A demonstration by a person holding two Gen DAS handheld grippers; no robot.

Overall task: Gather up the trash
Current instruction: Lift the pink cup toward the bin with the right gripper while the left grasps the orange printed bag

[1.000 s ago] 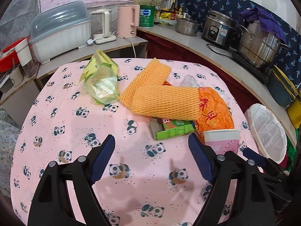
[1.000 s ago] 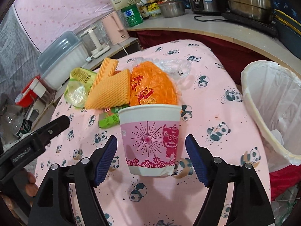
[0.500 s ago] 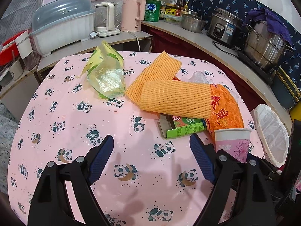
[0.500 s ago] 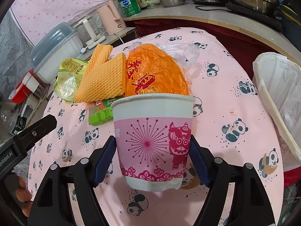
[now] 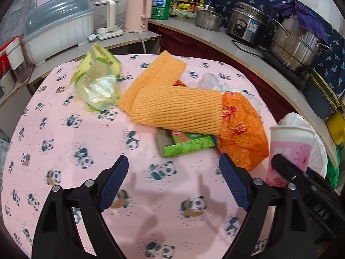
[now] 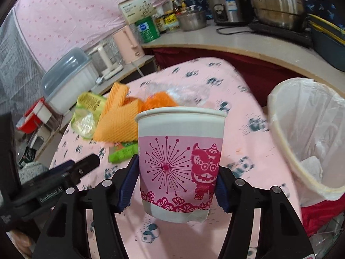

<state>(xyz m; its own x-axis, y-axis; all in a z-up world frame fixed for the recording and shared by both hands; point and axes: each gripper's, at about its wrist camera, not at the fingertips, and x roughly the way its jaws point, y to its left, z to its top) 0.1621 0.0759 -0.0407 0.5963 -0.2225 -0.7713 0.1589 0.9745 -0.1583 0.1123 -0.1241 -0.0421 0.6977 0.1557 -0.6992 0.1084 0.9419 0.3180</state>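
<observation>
My right gripper (image 6: 175,185) is shut on a pink-and-white paper cup (image 6: 180,161) and holds it upright, lifted above the panda tablecloth; the cup also shows in the left wrist view (image 5: 290,149). My left gripper (image 5: 174,185) is open and empty over the near part of the table. Ahead of it lie two orange foam nets (image 5: 176,110), an orange plastic bag (image 5: 241,129), a green carton (image 5: 187,144), a yellow-green wrapper (image 5: 97,84) and a clear plastic bag (image 5: 211,81). A white-lined trash bin (image 6: 310,133) stands to the right of the table.
A counter curves behind and to the right with a rice cooker (image 5: 248,27), large steel pot (image 5: 295,45), pink kettle (image 5: 138,13) and a covered dish rack (image 5: 58,34). The table edge (image 6: 286,172) falls off next to the bin.
My right gripper closed on the paper cup and lifted it off the table. My left gripper moved slightly forward over the table and stayed open.
</observation>
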